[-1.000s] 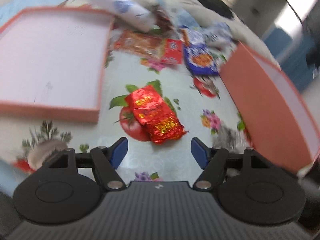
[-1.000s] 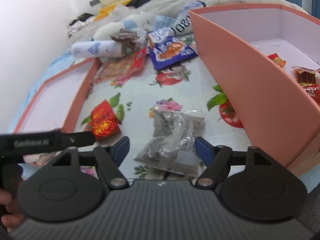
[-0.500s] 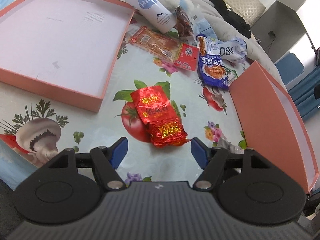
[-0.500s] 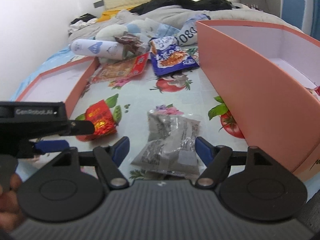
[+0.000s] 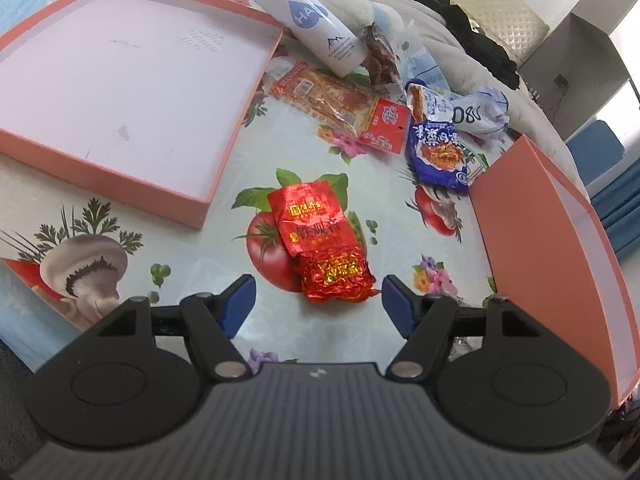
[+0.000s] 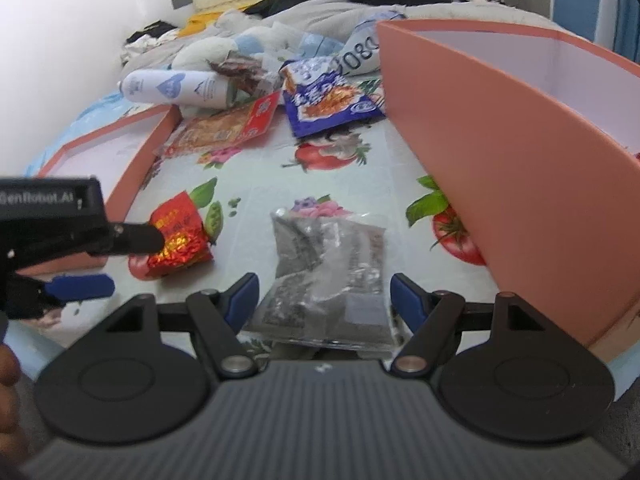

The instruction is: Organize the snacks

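The left tongs point(image 5: 318, 300) are spread, gripping nothing; the red pack point(image 5: 320, 242) lies just ahead between the tips. The right tongs point(image 6: 324, 298) are spread too, the grey pack point(image 6: 328, 276) lying loose between them, the box point(image 6: 512, 184) on their right.

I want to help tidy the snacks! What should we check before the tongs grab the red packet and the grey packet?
1. Left tongs open wide enough: ok, nothing between the blue pads.
2. Red packet lined up ahead of the left tongs: ok, it lies flat on the tablecloth, just beyond the pads.
3. Right tongs open: ok, not squeezing anything.
4. Grey packet lined up: ok, it lies between the right pads.
5. Tall orange box has room: cannot tell, its floor is mostly hidden.
6. The two tongs clear of each other: ok, they are apart in the right view.
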The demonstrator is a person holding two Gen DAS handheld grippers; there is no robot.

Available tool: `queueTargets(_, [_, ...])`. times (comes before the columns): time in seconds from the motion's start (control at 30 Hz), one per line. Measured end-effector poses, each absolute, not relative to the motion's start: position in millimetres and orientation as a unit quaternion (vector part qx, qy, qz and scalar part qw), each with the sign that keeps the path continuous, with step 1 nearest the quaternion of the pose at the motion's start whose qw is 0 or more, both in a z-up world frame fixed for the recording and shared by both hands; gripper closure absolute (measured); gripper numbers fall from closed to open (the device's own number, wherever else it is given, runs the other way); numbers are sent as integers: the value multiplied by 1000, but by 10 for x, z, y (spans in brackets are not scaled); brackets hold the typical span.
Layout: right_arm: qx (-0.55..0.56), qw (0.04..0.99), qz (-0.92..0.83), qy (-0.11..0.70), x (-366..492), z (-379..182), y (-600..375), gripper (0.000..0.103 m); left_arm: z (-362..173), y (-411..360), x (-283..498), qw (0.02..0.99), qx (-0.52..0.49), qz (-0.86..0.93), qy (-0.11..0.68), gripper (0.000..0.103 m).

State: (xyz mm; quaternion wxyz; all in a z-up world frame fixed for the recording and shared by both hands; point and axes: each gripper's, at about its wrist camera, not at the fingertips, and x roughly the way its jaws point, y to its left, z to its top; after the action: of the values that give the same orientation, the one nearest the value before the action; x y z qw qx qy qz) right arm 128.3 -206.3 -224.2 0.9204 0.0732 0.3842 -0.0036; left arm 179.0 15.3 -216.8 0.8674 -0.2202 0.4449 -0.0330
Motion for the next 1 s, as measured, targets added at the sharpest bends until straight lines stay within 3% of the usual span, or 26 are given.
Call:
queueTargets(0.4, [22,925,6,380,1270,-2245,-2011,43,-2150,14,1934,871,-217,-3,441,29])
queueTargets(1.0, [22,925,1,378,1187,-2242,-2098,44,-2298,-288,2232,878,-136,22,459,32])
